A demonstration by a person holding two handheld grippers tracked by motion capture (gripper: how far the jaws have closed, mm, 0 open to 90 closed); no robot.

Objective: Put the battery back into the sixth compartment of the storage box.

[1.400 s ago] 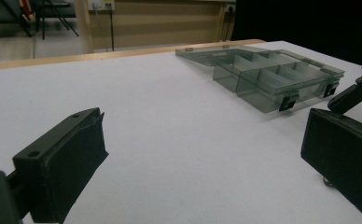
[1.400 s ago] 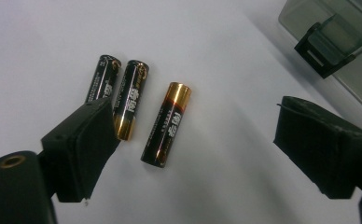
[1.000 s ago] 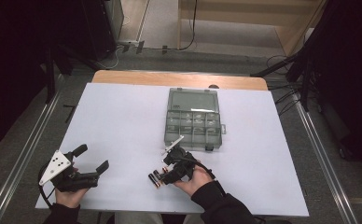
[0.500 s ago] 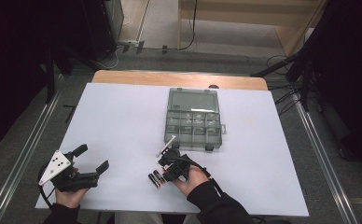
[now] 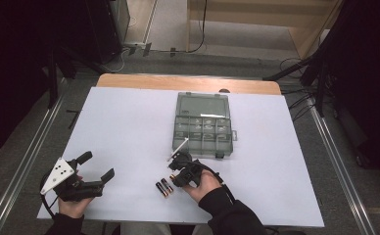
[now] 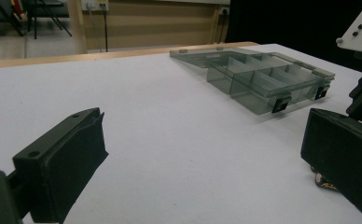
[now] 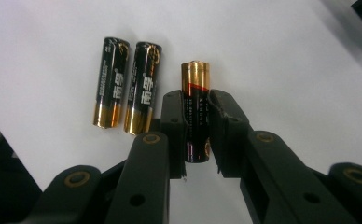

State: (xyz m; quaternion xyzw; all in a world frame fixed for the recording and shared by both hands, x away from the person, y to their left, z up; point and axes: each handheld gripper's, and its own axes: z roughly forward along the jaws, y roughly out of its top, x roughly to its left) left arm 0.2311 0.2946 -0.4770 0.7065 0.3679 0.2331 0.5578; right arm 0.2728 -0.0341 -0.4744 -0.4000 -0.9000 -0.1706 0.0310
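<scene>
Battery (image 7: 196, 109) clamped in right hand-held gripper (image 7: 197, 121) beside two loose batteries (image 7: 128, 86); left hand-held gripper (image 5: 92, 172) gaping, empty, on bench (image 5: 129, 127).

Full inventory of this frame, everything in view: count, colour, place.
batteries: 2, black and gold, side by side on the table by the right gripper.
gripped battery: 1, black and gold with a red band, between the right gripper's jaws.
compartment box: 1, smoky clear plastic, lid open, centre of the table toward the far edge.
table: 1, white top, wooden strip along the far edge.
left gripper: 1, black with a grey plate, open, near left corner.
right gripper: 1, black, shut on the gripped battery.
</scene>
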